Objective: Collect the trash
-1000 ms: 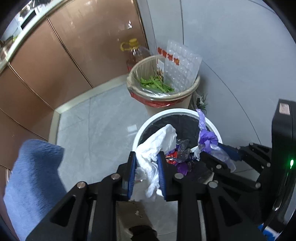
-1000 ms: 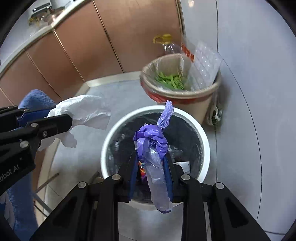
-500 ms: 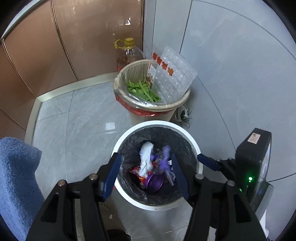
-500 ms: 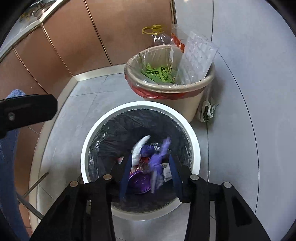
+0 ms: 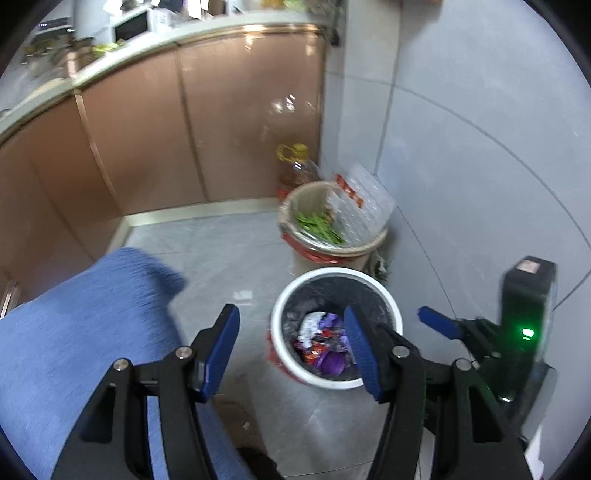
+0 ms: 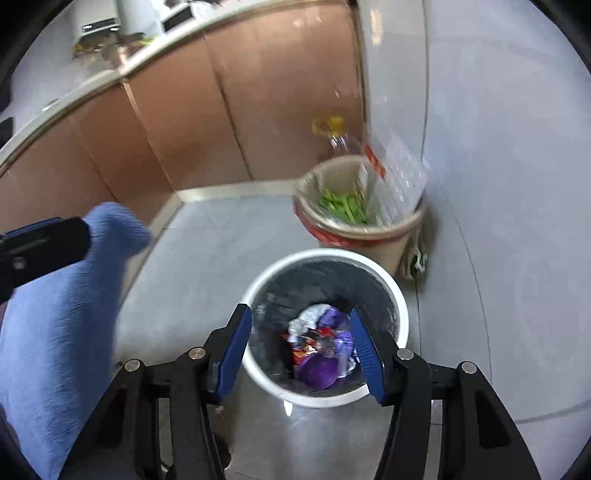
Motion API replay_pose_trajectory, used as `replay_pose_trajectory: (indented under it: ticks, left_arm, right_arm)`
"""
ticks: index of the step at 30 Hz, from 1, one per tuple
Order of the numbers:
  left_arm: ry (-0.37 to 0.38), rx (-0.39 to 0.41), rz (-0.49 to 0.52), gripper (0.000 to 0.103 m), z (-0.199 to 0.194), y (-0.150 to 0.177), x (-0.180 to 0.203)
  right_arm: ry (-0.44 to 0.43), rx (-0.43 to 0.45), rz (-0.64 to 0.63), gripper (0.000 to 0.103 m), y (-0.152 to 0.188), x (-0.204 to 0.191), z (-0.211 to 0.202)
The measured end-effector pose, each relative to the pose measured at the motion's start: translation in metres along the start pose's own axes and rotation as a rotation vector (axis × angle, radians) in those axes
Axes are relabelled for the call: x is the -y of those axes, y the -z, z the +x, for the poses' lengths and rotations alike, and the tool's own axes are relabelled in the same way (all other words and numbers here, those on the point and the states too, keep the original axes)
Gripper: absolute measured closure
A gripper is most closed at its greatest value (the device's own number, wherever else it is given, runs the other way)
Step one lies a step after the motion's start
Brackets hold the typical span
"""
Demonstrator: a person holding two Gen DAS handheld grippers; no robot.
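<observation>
Both claws, the left one (image 5: pixel 291 350) and the right one (image 6: pixel 301 350), are spread wide with nothing in them, up above the white bin (image 6: pixel 400 306), because the trash (image 6: pixel 321 343) already lies inside it, white paper on purple bits.

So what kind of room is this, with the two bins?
Most likely a home kitchen corner: a countertop with a microwave over brown cabinets, a cooking oil bottle on the tiled floor, and a beige bin holding green vegetable scraps beside the white trash bin.
</observation>
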State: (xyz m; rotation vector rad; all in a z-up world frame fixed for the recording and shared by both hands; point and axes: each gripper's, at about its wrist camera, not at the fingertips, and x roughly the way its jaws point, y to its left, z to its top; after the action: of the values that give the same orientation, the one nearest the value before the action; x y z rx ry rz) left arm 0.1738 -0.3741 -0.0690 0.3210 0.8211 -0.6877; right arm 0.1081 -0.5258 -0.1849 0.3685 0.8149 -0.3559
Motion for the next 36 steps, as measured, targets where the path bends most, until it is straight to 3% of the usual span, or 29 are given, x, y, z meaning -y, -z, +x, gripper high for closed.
replay_pose_trajectory:
  ticks: [6,11,13,15,24,36]
  left_arm:
    - [-0.123,0.109,-0.021,0.040,-0.075,0.042,-0.030]
    - [-0.185,0.160,-0.068,0.035,-0.126,0.082,-0.056]
    - [-0.208,0.180,-0.089,0.034,-0.146,0.096,-0.066]
    - [-0.232,0.207,-0.116,0.034,-0.166,0.106,-0.075]
    - [-0.336,0.336,-0.153,0.032,-0.246,0.143,-0.091]
    - [-0.427,0.409,-0.231,0.021,-0.297,0.182,-0.112]
  right_arm:
    - [-0.028,0.091,-0.071,0.034,0.021,-0.050,-0.074]
    - [-0.036,0.149,-0.129,0.032,0.041,-0.085,-0.133]
    - [-0.046,0.168,-0.147,0.022,0.049,-0.099,-0.157]
    - [-0.045,0.193,-0.170,0.013,0.057,-0.113,-0.176]
    - [-0.045,0.278,-0.232,0.001,0.082,-0.159,-0.240]
    - [0.007,0.385,-0.301,0.000,0.100,-0.183,-0.289]
